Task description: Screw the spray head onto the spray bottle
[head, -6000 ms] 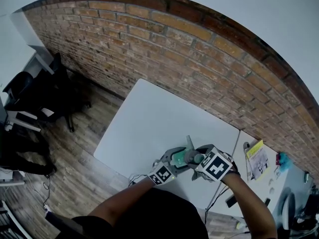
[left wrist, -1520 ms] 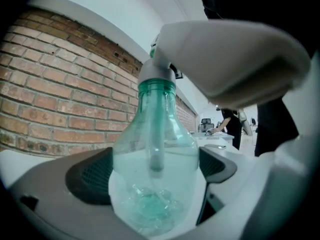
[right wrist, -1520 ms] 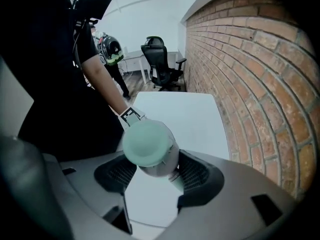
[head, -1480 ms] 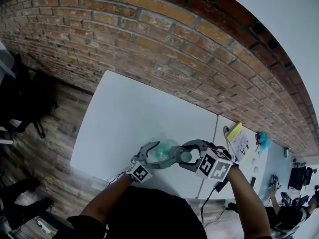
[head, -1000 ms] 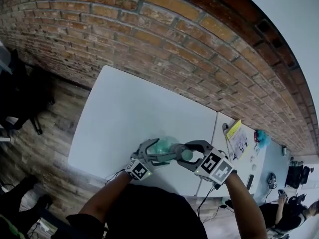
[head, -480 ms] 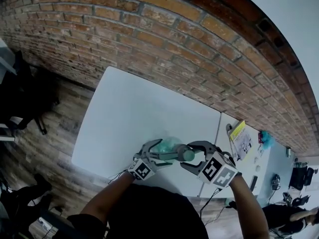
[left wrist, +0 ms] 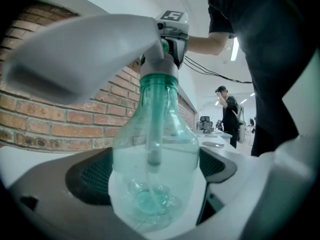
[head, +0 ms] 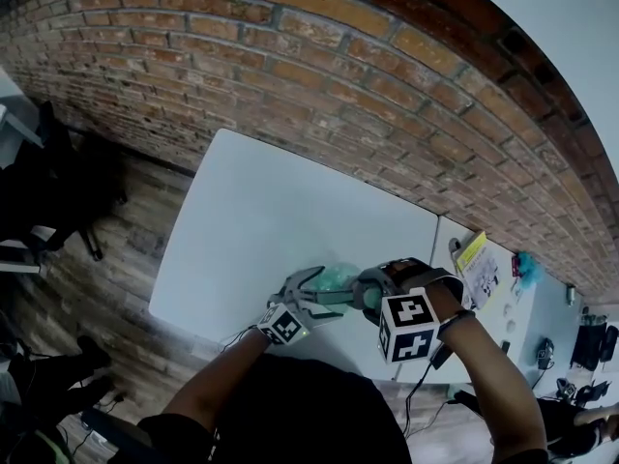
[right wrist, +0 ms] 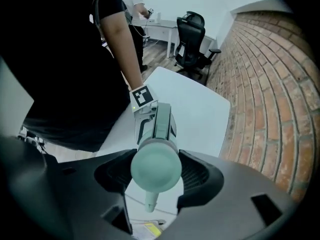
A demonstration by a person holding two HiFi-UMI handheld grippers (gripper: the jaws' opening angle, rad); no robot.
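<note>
One clear green-tinted plastic spray bottle (left wrist: 155, 169) is clamped by left gripper (head: 311, 291); one pale green plastic spray head (right wrist: 156, 166) is gripped by right gripper (head: 379, 283), now rolled over versus 0.5 s earlier.

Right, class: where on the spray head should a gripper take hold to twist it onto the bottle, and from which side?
Grip the round body of the spray head, coming end-on along the axis of the bottle, as the right gripper does. Jaws on opposite round sides should let a wrist roll follow the thread; keep off the nozzle jutting sideways.
</note>
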